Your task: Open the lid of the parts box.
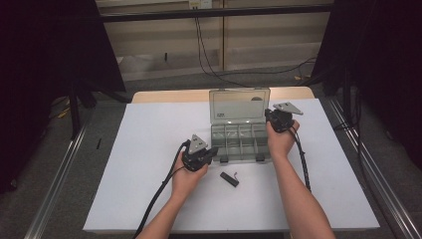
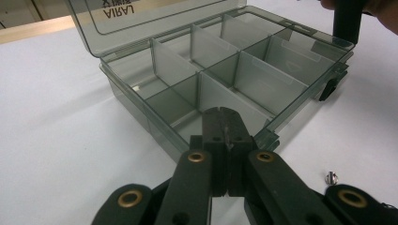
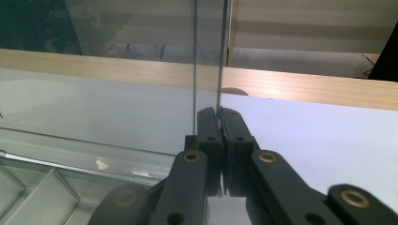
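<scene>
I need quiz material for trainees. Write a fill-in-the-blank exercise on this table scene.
1. The lid of the compartment box stands ____.
2. The right gripper is pinched on the side edge of the ____.
3. The left gripper has its jaws ____ at the box's front edge.
4. The small black part lies on the white ____.

Missing words: open; lid; shut; table

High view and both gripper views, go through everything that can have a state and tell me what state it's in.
Organizer box: open, compartments look empty.
Lid: raised, standing about upright.
Front latches: undone.
Left gripper: shut, at the box's front edge, nothing between the jaws.
Right gripper: shut on the lid's side edge.
Small black part: lying loose on the table.
</scene>
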`<move>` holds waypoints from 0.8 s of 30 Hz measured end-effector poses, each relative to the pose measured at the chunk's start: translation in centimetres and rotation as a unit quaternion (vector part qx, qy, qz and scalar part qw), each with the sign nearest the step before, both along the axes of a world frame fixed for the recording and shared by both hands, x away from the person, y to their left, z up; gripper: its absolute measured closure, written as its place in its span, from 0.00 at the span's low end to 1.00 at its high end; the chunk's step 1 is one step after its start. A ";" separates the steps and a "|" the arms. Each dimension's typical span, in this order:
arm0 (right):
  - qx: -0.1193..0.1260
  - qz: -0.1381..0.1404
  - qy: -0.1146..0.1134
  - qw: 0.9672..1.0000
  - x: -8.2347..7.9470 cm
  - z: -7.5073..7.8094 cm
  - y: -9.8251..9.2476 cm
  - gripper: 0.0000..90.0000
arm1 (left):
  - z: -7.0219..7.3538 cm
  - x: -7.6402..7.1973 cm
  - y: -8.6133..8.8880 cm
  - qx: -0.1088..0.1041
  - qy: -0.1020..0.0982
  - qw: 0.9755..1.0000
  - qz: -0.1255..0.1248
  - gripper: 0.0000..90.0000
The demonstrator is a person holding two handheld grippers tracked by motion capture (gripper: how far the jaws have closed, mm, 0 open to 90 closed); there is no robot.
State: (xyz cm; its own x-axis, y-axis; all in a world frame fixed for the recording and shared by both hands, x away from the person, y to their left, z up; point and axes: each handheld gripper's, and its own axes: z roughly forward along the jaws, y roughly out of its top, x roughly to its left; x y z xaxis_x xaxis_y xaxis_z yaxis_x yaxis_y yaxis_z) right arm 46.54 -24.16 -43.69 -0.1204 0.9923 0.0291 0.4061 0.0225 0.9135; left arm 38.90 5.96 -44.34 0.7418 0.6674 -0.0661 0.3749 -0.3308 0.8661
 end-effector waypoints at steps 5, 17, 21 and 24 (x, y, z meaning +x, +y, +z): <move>-0.007 0.000 0.002 1.000 0.1 -0.2 0.0 0.98 | 0.0 0.0 0.0 0.000 0.000 1.000 0.000 1.00; -0.019 0.003 0.012 1.000 0.4 -0.5 0.1 0.97 | 0.0 0.0 0.0 0.000 -0.001 1.000 -0.001 1.00; -0.016 0.004 0.019 1.000 0.5 -0.7 0.1 0.97 | 0.0 0.0 0.0 0.001 -0.001 1.000 -0.001 1.00; -0.016 0.006 0.021 1.000 0.5 -0.8 0.0 0.97 | 0.0 0.0 0.0 0.001 -0.001 1.000 -0.001 1.00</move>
